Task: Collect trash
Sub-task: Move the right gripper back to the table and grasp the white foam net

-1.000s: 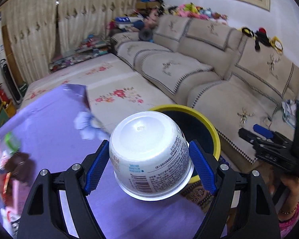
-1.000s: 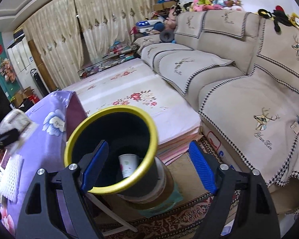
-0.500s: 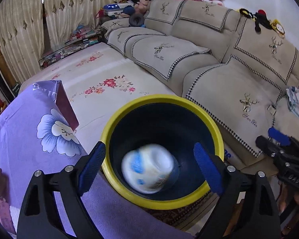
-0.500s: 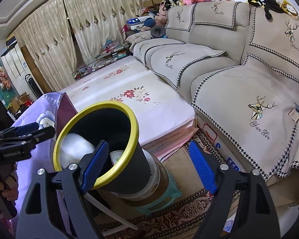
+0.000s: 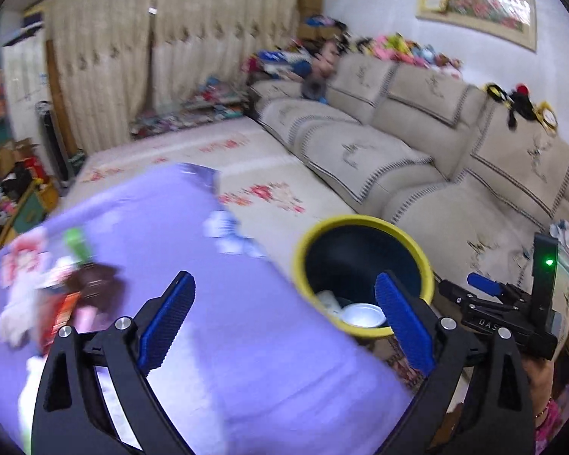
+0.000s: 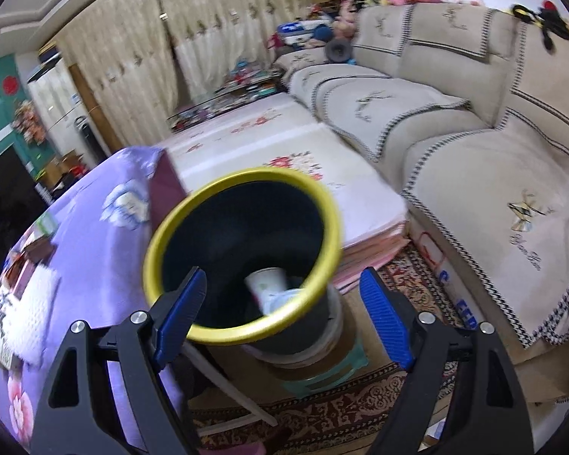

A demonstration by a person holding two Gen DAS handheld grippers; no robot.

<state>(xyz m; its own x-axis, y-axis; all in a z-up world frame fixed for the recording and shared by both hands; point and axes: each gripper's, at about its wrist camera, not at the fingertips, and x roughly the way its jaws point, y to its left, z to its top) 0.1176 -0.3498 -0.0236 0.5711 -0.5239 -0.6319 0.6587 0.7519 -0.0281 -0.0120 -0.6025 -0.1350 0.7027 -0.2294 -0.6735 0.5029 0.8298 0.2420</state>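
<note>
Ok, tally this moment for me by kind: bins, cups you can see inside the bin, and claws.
Yellow-rimmed bin: 1
Cups visible inside it: 2 (white tub, paper cup)
Claws: 2 (left claw, its jaws just been opening, nothing between them; right claw, open, empty)
Total: 5
</note>
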